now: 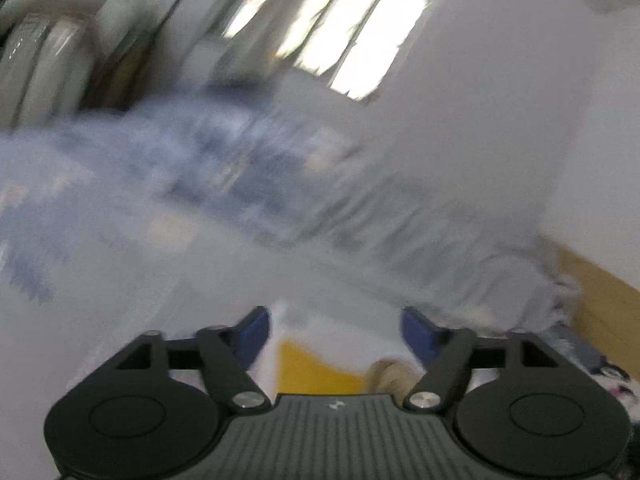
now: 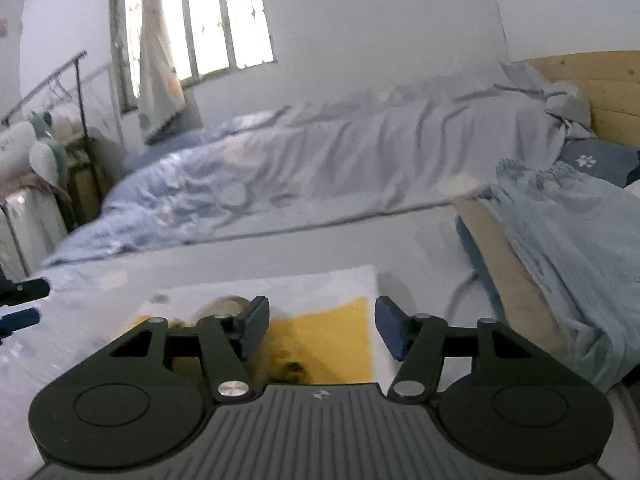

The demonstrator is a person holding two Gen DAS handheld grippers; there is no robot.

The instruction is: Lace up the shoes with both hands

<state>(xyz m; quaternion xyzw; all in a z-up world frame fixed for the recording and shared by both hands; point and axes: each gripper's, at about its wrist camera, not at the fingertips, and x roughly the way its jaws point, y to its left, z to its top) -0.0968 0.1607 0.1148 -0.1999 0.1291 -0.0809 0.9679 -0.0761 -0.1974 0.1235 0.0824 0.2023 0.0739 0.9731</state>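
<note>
The left wrist view is badly blurred. My left gripper (image 1: 336, 332) stands open, its blue pads wide apart with nothing between them. Below the pads lie a yellow mat (image 1: 316, 368) and a rounded beige part of a shoe (image 1: 390, 376). In the right wrist view my right gripper (image 2: 322, 330) is also open and empty above the yellow mat (image 2: 332, 336), which lies on a white board (image 2: 280, 284). A beige shoe part (image 2: 224, 306) shows just behind its left pad. No lace can be made out. The other gripper's fingertips (image 2: 20, 318) poke in at the left edge.
A bed with a rumpled blue-grey duvet (image 2: 320, 168) fills the space beyond the board. A wooden headboard (image 2: 600, 88) and a light blue fringed blanket (image 2: 560, 240) are at the right. A window with a curtain (image 2: 160, 60), a clothes rail and a white suitcase (image 2: 28, 232) are at the left.
</note>
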